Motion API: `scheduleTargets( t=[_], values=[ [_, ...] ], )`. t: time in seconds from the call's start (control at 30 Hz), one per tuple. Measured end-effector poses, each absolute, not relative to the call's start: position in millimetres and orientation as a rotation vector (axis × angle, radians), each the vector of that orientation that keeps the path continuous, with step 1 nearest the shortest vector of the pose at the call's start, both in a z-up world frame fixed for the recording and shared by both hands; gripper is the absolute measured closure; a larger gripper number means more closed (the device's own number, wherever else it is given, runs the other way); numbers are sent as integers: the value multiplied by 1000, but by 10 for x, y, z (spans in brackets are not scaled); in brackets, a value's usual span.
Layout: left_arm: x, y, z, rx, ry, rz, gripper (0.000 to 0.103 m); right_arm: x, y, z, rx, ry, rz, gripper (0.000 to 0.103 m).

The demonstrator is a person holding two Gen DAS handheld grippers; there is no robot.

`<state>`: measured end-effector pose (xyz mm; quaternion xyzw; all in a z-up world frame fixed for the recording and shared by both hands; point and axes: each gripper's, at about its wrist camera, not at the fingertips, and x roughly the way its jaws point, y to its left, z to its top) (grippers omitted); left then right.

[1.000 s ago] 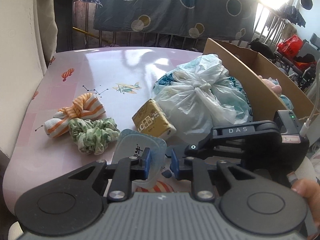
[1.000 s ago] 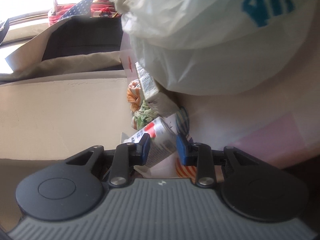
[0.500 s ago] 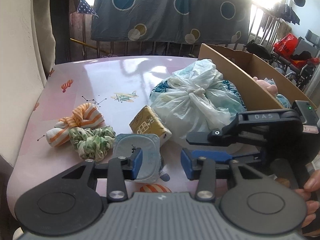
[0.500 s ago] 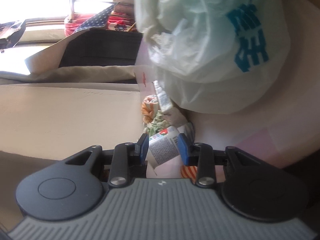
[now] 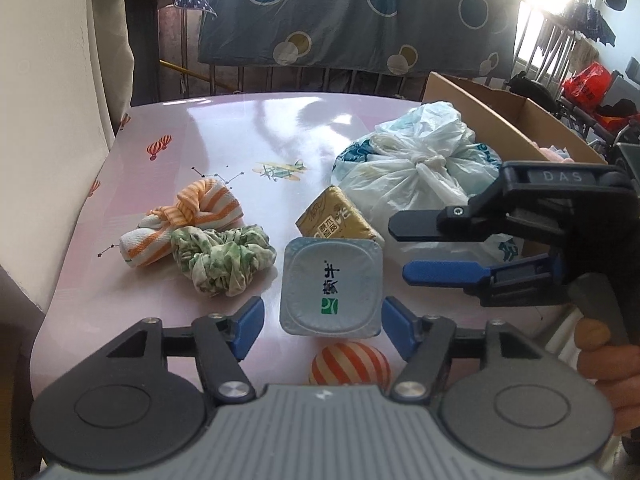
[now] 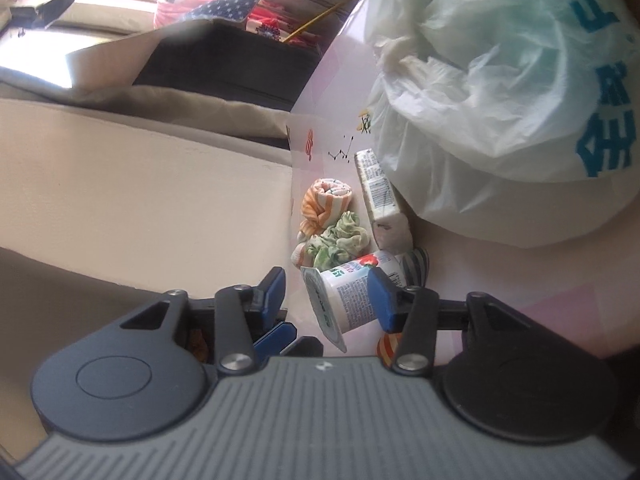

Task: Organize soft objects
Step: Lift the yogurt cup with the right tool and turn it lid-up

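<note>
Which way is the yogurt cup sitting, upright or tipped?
Tipped: the yogurt cup shows its foil lid face-on, and the right wrist view shows its printed side lying along the table.

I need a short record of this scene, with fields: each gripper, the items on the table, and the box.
left gripper: fingers opening on either side of the yogurt cup, not pressing it
right gripper: fingers opening; cup in front of them, contact unclear
cup: standing on the pink table, foil lid up
soft items: striped knotted cloth touching green scrunchie; tied plastic bag
other: gold carton beside the bag
box: cardboard box behind the bag, open top
</note>
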<state>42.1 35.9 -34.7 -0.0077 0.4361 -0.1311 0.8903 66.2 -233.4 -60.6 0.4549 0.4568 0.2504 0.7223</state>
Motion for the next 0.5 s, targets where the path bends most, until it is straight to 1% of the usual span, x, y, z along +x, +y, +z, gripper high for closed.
scheduleTargets(
  t=[0.13,0.17,0.27,0.37,0.47,0.5],
  values=[
    [536,305,-428,23,925,-282,29,735,-2181,-617,963,1049,563,56],
    [570,299,-449,19,928,-287,26,749,-2155,-628,957,1057,564,56],
    [665,287,-482,-8,935,-300,25,785,-2098,-669,950,1080,555,57],
    [729,264,-489,-25,946,-305,28,800,-2103,-702,945,1087,547,59],
    [758,251,-514,-47,978,-317,37,813,-2128,-720,954,1091,547,64],
    [758,244,-522,-52,985,-321,38,815,-2140,-721,954,1090,545,65]
  ],
)
